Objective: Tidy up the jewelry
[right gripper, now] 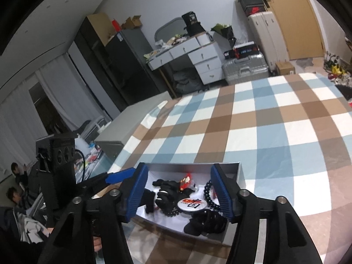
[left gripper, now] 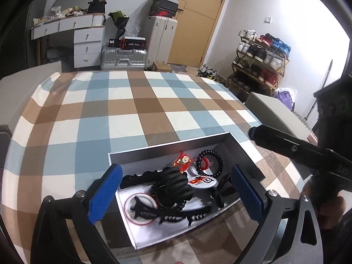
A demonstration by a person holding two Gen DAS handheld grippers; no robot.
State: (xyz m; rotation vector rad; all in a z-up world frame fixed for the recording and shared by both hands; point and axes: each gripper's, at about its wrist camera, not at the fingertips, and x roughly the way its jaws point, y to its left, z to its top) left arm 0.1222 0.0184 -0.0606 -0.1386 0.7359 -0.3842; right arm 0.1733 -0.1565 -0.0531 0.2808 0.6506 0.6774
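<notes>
Glossy black beads lie in a matt grey card box on checked cloth

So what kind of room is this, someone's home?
Most likely a lived-in bedroom or apartment room: a shoe rack full of sneakers, suitcases by the wall, and a drawer desk beyond the checkered table.

So there's a shallow box sitting on the tablecloth near the table's front edge, and inside it the bead bracelet is toward the far right, the little figure charm just left of it, the round badge in front of those two, and a hair claw piled in the middle. The left gripper hangs over the box's near end, with the right gripper coming in from the right side. Behind the table, a suitcase lies flat on the floor right of the drawer desk, and a shoe rack stands off to the far right.
</notes>
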